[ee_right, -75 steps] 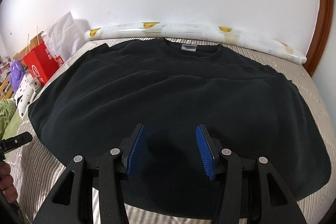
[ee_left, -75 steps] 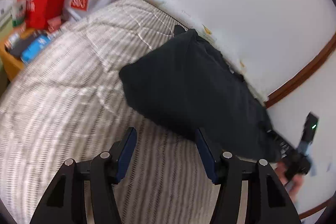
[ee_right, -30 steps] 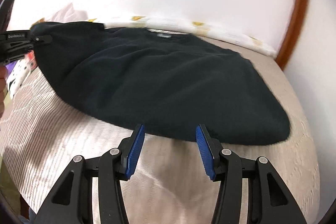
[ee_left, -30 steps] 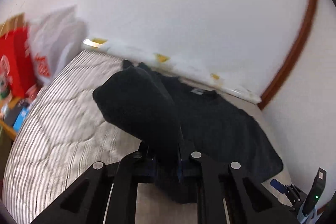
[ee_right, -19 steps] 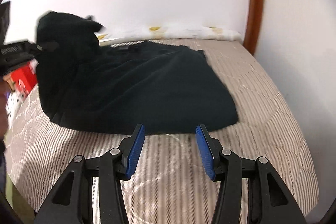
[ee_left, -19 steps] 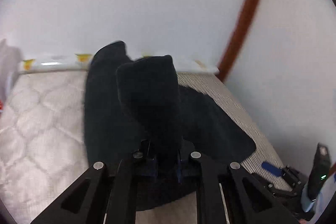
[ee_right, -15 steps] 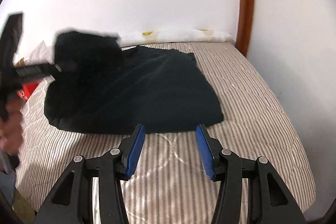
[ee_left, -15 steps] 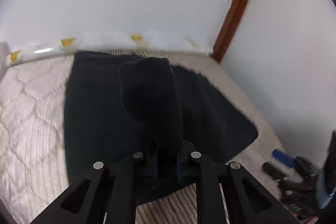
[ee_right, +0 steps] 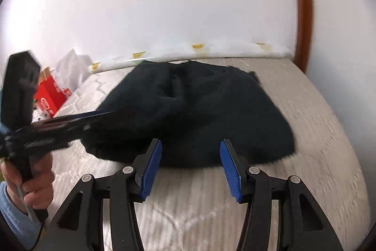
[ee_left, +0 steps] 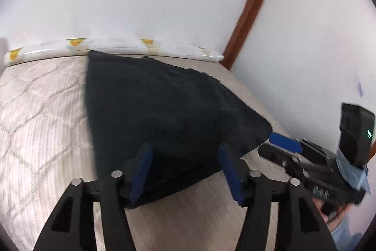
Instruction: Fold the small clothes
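Observation:
A black T-shirt (ee_left: 164, 109) lies on the striped mattress (ee_left: 35, 133), its left side folded over onto its right. My left gripper (ee_left: 185, 172) hangs just above the shirt's near edge. Its jaws are opening, the cloth lies under the gap, and the blue pads (ee_left: 141, 168) do not press on it. In the right wrist view the same shirt (ee_right: 211, 114) lies ahead of my right gripper (ee_right: 190, 166). Its jaws are opening a little with nothing between them, above bare mattress just short of the hem. The left gripper (ee_right: 89, 120) shows blurred at the left, held by a hand (ee_right: 28, 185).
A white roll with yellow marks (ee_left: 117, 48) runs along the wall at the head of the bed. A brown wooden trim (ee_left: 253, 4) stands in the right corner. A red box (ee_right: 50, 95) and a white bag (ee_right: 72, 67) sit off the bed's left side.
The left gripper carried the shirt's left side across to the right, lowered it and let go, so the fold now lies flat. The right gripper swung round to the near hem, still open.

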A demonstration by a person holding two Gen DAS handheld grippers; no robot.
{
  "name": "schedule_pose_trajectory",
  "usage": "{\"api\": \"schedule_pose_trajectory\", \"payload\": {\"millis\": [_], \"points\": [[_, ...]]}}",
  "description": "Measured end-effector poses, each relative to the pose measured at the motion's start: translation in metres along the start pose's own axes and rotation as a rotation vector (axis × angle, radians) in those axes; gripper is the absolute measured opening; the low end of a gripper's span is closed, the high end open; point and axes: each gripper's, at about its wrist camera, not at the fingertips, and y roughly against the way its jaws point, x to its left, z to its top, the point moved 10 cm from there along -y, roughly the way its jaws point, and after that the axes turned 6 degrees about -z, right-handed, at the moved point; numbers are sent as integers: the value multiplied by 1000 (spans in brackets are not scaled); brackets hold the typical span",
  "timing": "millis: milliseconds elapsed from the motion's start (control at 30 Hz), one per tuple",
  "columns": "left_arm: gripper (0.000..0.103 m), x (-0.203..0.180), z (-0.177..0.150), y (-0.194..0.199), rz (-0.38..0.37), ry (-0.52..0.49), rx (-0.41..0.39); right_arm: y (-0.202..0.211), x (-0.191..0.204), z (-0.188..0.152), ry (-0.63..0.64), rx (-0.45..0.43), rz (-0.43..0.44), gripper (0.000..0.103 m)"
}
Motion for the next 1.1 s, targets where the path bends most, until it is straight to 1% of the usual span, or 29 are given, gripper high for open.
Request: {"api": "schedule_pose_trajectory", "payload": {"millis": [100, 133, 200, 300, 367, 500, 533, 600, 633, 667, 700, 733, 767, 800, 900, 933, 1000, 1067, 1100], "points": [[61, 28, -11, 14, 82, 5, -5, -20, 17, 3, -16, 31, 54, 57], [63, 37, -17, 18, 100, 13, -3, -26, 19, 4, -27, 42, 59, 57], [64, 54, -30, 21, 110, 51, 13, -41, 24, 6, -61, 62, 75, 58], [69, 69, -48, 13, 112, 98, 52, -60, 29, 10, -113, 72, 103, 58], [69, 72, -55, 8, 111, 102, 69, -72, 28, 12, -143, 74, 99, 58], [69, 67, -55, -7, 82, 97, 74, -96, 30, 18, -230, 105, 140, 58], [69, 65, -54, -12, 68, 104, 75, -101, 31, 20, -249, 111, 153, 60], [70, 61, -52, -20, 46, 139, 69, -115, 35, 26, -282, 133, 172, 59], [73, 59, -52, -26, 47, 152, 72, -120, 36, 27, -289, 142, 179, 53], [73, 59, -52, -30, 56, 152, 73, -123, 40, 30, -293, 147, 193, 48], [73, 59, -52, -34, 78, 145, 75, -126, 44, 32, -290, 149, 210, 35], [73, 59, -50, -35, 90, 138, 69, -128, 49, 34, -275, 152, 224, 24], [73, 58, -48, -39, 103, 136, 70, -128, 52, 37, -255, 144, 231, 22], [73, 59, -47, -40, 116, 135, 74, -124, 51, 42, -240, 117, 223, 18], [73, 62, -46, -41, 136, 134, 80, -101, 39, 61, -180, 2, 186, 14], [73, 62, -45, -43, 142, 134, 92, -95, 34, 66, -162, -22, 172, 13], [73, 60, -43, -44, 142, 141, 101, -83, 16, 74, -139, -67, 113, 13], [73, 54, -38, -47, 137, 134, 97, -74, -3, 81, -140, -96, 73, 12], [73, 50, -36, -49, 138, 124, 99, -65, -19, 85, -145, -118, 45, 12]]}}
